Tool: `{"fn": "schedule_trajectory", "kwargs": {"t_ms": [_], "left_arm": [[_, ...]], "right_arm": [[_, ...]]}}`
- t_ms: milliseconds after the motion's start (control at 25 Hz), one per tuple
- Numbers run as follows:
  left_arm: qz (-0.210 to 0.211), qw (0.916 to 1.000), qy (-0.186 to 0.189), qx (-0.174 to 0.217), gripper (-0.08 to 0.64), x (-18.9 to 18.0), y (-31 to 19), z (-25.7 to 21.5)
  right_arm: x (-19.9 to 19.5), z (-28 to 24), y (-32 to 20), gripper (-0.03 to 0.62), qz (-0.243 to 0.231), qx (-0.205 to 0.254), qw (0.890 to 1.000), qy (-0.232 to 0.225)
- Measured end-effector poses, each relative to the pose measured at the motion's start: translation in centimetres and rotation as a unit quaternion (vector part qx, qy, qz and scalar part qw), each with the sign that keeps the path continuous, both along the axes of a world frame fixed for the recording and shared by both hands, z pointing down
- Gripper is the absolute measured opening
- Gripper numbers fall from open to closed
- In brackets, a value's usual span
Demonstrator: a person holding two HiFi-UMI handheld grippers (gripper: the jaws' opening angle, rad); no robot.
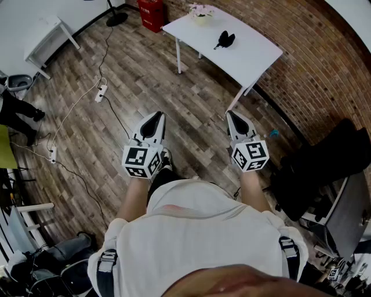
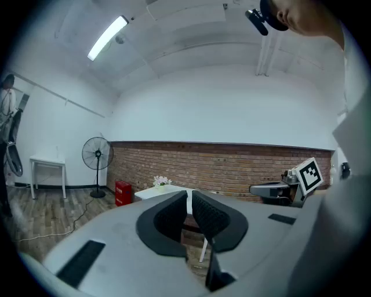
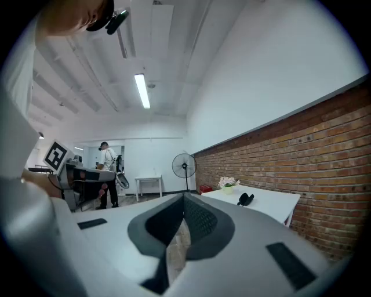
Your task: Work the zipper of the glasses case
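Glasses case (image 1: 225,39), or what I took for it: a small dark thing that lay alone near the middle of the white bench (image 1: 249,52), not far from a flower pot (image 1: 200,14) that stood at the bench's far end by the brick wall (image 1: 301,69). Person stood on the wood floor (image 1: 145,69) well apart from the bench, with both tools held out in front at about level. Left tongs (image 2: 189,203) were drawn together with nothing between them; right tongs (image 3: 184,203) were the same, closed and empty. Neither was anywhere near the case. Judged progress: nothing of the task done, as far as the views showed. The case sat untouched; the approach to the bench, a hold on the case and the pull on the zipper all remained. Hard to read: the case was too small and dark in the head view to show the zipper, its pull tab, or whether it was zipped shut or open. Its outline looked two-lobed, so I could not rule out that it was partly open or was something else. Right gripper view showed it only as a dark blob on the bench top. Left gripper view showed the bench edge and the flowers, but the case itself was not visible there, likely behind the closed tongs. Bench legs were partly cut off by the tools in both gripper views.
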State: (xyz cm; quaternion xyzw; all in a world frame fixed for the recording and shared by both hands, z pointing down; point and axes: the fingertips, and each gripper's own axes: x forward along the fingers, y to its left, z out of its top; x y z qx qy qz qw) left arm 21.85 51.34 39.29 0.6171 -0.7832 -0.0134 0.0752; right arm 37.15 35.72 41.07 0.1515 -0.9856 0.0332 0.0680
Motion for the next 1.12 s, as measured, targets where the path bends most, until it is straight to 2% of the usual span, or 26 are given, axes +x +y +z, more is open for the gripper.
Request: {"fn": "schedule_trajectory", "kwargs": {"t_ms": [160,600,760,920,1120], "left_arm": [[0.002,1.0000,-0.005,0.002,0.037,0.1,-0.5,-0.2],[0.008,0.9999,0.010,-0.008,0.037,-0.1,-0.8,1.0],[0.018,0.9995,0.018,-0.017,0.037,-0.6,-1.7,2.0],[0.027,0.9990,0.027,-0.022,0.037,-2.0,-3.1,2.7],[0.050,0.9979,0.036,-0.022,0.037,-5.8,-6.2,3.5]], "right_arm": [[0.0,0.2,-0.4,0.052,0.001,0.001,1.000,0.001],[-0.1,1.4,-0.7,0.052,0.008,-0.008,1.000,0.013],[-0.6,1.7,-1.3,0.052,0.013,-0.015,1.000,-0.001],[-1.9,2.2,-1.9,0.067,0.014,-0.014,1.000,0.007],[-4.7,3.1,-4.8,0.067,0.047,-0.023,0.998,0.020]]}}
